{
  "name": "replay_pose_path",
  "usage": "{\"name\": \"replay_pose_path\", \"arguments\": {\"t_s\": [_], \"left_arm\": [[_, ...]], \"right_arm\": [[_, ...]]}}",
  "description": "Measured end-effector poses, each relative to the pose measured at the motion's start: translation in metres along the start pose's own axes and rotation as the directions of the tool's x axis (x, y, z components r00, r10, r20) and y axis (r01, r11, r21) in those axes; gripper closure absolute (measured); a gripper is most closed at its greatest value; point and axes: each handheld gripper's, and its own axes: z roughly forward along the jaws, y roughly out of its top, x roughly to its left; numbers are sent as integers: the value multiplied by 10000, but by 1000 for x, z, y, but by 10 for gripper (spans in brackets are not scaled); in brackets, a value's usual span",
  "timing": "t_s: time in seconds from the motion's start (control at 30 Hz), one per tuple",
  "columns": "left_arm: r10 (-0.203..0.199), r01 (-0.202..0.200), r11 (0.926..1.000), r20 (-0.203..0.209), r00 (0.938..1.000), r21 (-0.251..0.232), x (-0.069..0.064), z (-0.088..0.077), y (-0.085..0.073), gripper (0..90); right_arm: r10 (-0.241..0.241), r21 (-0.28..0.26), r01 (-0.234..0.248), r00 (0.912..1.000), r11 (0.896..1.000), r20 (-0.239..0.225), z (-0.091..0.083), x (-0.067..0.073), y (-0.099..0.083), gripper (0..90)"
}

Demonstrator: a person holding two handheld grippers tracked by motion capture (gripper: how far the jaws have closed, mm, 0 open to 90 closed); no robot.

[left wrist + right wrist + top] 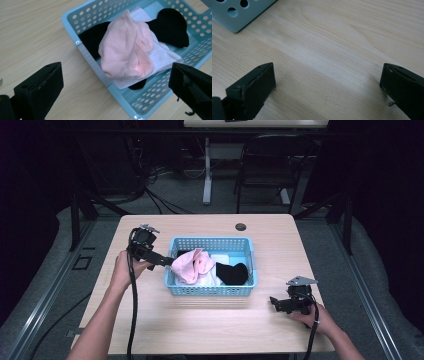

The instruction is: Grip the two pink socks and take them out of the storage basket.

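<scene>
Wooden table (150, 330) under dim room, dark chair behind. Left gripper (116, 82) hovers at left end of blue basket (210, 290), jaws spread wide, nothing between them. Just ahead of jaws: pink garment (125, 50) heaped on pile at basket's left end, partly over near rim. Under it white cloth (162, 56); black sock (172, 27) further in, another black piece (93, 40) beside pink. Right gripper (328, 82) low over bare table near front right corner, jaws spread, holding nothing; basket corner (237, 12) off to its upper left.
</scene>
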Motion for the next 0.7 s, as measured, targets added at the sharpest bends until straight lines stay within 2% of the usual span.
{"name": "replay_pose_path", "arguments": {"t_s": [0.13,0.3,0.43,0.47,0.7], "left_arm": [[160,-163,9997,158,9997,160,-5,11,10,0],[439,-466,9968,419,9982,649,-11,33,27,0],[662,-691,9942,378,9971,825,-14,42,32,0],[751,-792,9912,422,9963,1062,-15,49,36,1],[900,-958,9819,423,9950,1633,-19,71,43,28]], "right_arm": [[0,5,0,10000,10000,2,0,0,0,0],[-1,6,1,10000,10000,-2,0,0,0,0],[-5,-2,5,10000,10000,-8,0,0,0,0],[0,-18,0,10000,10000,-29,0,0,0,0],[-7,-14,7,10000,10000,-31,0,0,0,0]]}}
